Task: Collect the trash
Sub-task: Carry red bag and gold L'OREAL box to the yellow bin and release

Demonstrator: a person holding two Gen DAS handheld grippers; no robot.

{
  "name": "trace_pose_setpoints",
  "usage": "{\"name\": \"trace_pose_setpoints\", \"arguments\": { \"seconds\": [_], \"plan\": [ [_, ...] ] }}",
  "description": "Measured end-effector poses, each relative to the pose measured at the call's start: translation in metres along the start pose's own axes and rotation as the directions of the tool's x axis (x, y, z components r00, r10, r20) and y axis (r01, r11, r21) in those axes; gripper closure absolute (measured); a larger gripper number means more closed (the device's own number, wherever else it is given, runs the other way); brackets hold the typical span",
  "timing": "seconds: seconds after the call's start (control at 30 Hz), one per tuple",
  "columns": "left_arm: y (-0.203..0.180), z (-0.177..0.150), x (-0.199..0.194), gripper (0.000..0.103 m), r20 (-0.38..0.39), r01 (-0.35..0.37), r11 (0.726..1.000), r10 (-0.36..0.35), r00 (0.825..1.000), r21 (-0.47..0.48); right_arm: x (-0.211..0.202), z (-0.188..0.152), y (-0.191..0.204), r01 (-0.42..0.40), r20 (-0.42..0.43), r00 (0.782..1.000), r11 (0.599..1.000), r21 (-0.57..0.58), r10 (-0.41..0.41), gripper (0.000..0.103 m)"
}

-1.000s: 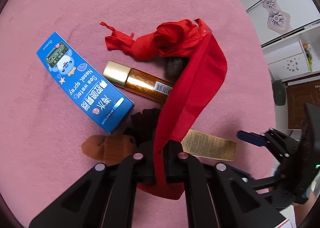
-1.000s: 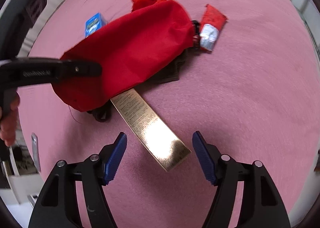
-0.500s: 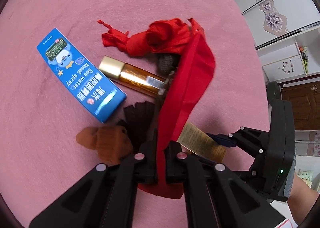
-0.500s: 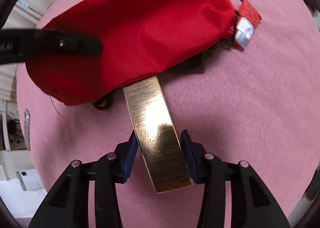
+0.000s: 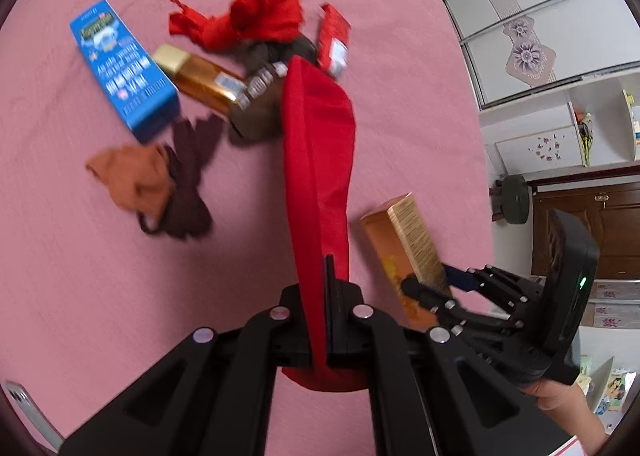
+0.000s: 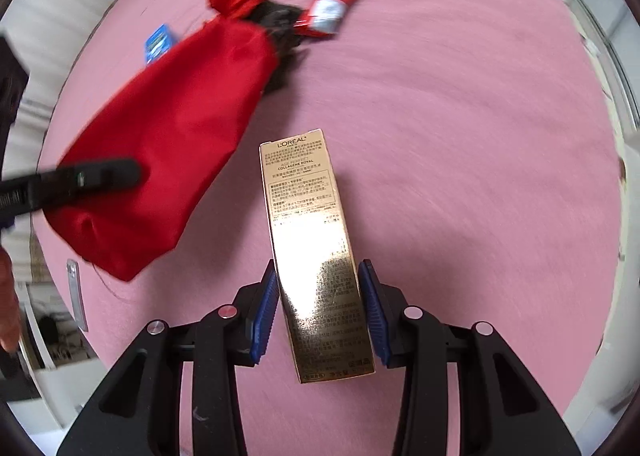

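My left gripper [image 5: 326, 268] is shut on the edge of a red fabric bag [image 5: 320, 160], which hangs slack above the pink bed cover [image 5: 80, 276]. My right gripper [image 6: 320, 308] is shut on a long gold carton [image 6: 308, 224], its blue pads [image 6: 266, 312] pressing both long sides. The carton is off the cover and stands tilted to the right of the bag [image 6: 172, 152]. In the left wrist view, the carton [image 5: 412, 244] and right gripper [image 5: 436, 284] appear at the lower right.
On the cover lie a blue nasal-spray box [image 5: 124, 68], a gold-capped amber bottle [image 5: 200, 80], a red-and-white tube [image 5: 334, 40], a knotted red cloth [image 5: 256, 20], and orange [image 5: 132, 176] and dark brown [image 5: 192, 168] fabric pieces. A phone [image 6: 76, 292] lies at the bed's edge.
The right gripper's jaws closed on the gold carton and lifted it off the cover. The left gripper carried the red bag up and away from the pile, uncovering the tube and other items.
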State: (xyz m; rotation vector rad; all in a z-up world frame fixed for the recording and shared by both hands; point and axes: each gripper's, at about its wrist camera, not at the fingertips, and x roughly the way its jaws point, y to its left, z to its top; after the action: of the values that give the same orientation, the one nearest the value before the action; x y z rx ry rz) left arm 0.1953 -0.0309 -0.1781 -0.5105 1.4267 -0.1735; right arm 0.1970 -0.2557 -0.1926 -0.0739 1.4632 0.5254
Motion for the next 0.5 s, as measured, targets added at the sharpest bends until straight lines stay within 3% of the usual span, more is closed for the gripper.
{"name": "trace_pose_setpoints", "arguments": {
  "seconds": [0.23, 0.5],
  "plan": [
    [-0.053, -0.038, 0.007, 0.101, -0.018, 0.035, 0.999, -0.035, 0.999, 0.031, -0.038, -0.028, -0.036, -0.025, 0.065, 0.998, 0.99, 0.139, 0.016, 0.064],
    [-0.123, -0.063, 0.024, 0.101, -0.046, 0.067, 0.992, -0.063, 0.997, 0.107, -0.088, -0.07, -0.105, -0.04, 0.126, 0.992, 0.972, 0.23, 0.011, 0.064]
  ]
}}
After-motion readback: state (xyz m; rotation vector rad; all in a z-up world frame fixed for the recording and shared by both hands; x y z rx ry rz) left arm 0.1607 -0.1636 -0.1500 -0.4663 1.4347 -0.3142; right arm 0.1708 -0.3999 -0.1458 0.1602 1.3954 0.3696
